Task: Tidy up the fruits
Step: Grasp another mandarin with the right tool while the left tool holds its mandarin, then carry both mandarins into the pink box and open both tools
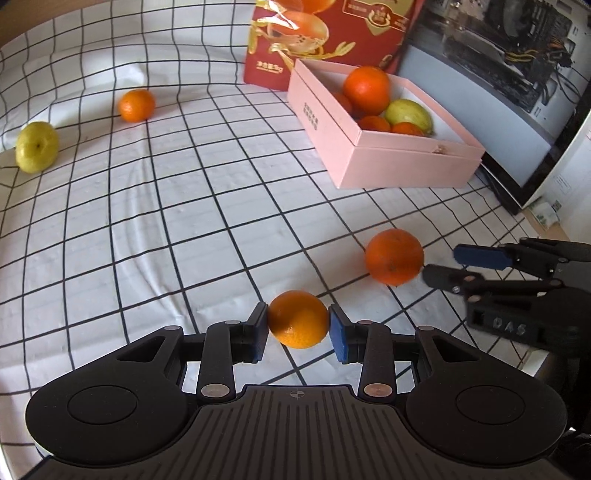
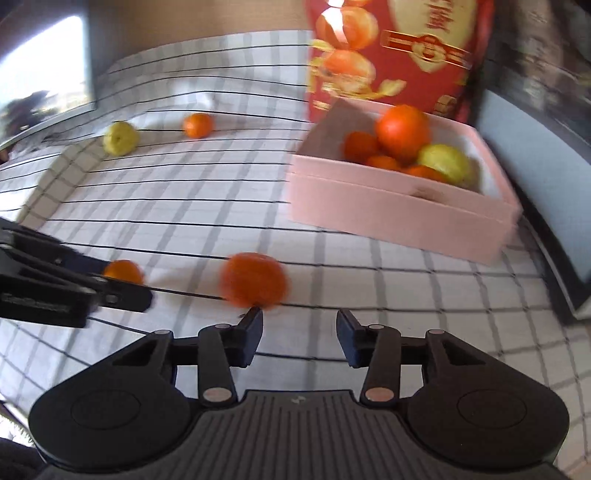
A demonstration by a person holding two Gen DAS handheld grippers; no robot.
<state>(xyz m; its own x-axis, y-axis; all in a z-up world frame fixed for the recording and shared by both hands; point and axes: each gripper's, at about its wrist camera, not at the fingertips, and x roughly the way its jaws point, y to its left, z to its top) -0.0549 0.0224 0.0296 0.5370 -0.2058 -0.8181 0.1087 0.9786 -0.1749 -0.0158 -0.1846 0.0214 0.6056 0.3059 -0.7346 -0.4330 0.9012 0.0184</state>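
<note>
The left gripper point(image 1: 298, 324) pinches a small orange point(image 1: 298, 319) between its 2 blue pads, just above the checked cloth on the surface point(image 1: 147, 229). The right gripper point(image 2: 300, 334) has its fingers spread with nothing between them; a blurred orange point(image 2: 254, 280) lies on the cloth just past its left fingertip. From the left wrist view this same orange point(image 1: 394, 256) sits just beside the right gripper's tips point(image 1: 443, 266).

Open cloth stretches ahead and to the left, up to a yellow-green fruit point(image 1: 37, 147) and another orange point(image 1: 136, 105) near the far edge. The pink box point(image 1: 388, 162) stands to the right, holding several oranges and 1 yellow-green fruit. Behind it rises a red carton point(image 1: 332, 33). Only the left view shows a dark-framed panel point(image 1: 509, 155) along the right edge sharply; the right view is smeared.
</note>
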